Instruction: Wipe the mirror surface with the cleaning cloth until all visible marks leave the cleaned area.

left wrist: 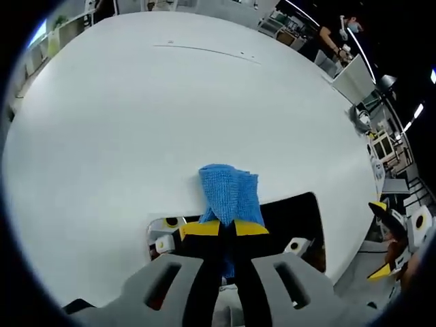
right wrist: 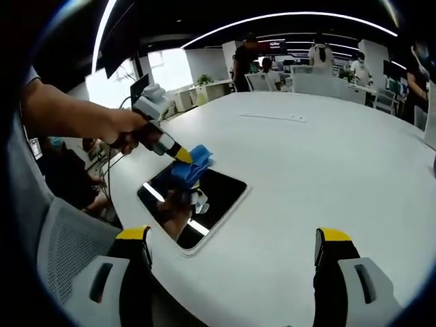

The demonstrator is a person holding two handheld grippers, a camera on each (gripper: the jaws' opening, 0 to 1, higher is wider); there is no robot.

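Lying flat near the table's near edge, the mirror (right wrist: 194, 204) is seen in the right gripper view as a dark rounded rectangle with a pale rim; its surface carries reflections of ceiling lights and of the gripper above it, so marks on the glass cannot be made out. The blue cleaning cloth (right wrist: 191, 165) is clamped between the yellow-tipped jaws of the left gripper (right wrist: 182, 157) and is pressed at the mirror's far edge, partly on the glass and partly on the white table (right wrist: 327, 157). In the left gripper view the cloth (left wrist: 229, 194) is bunched ahead of the left gripper (left wrist: 227, 228), and much of the mirror (left wrist: 296, 218) is hidden behind the jaws and cloth, its left part cut off. A hand (right wrist: 119, 129) is seen gripping that tool's handle. The right gripper (right wrist: 235, 248) is held back from the mirror above the table's near edge, its jaws wide apart with nothing between them. Broad bare tabletop is left beyond and to the right of the mirror; chairs and people (right wrist: 317, 54) are visible far behind.
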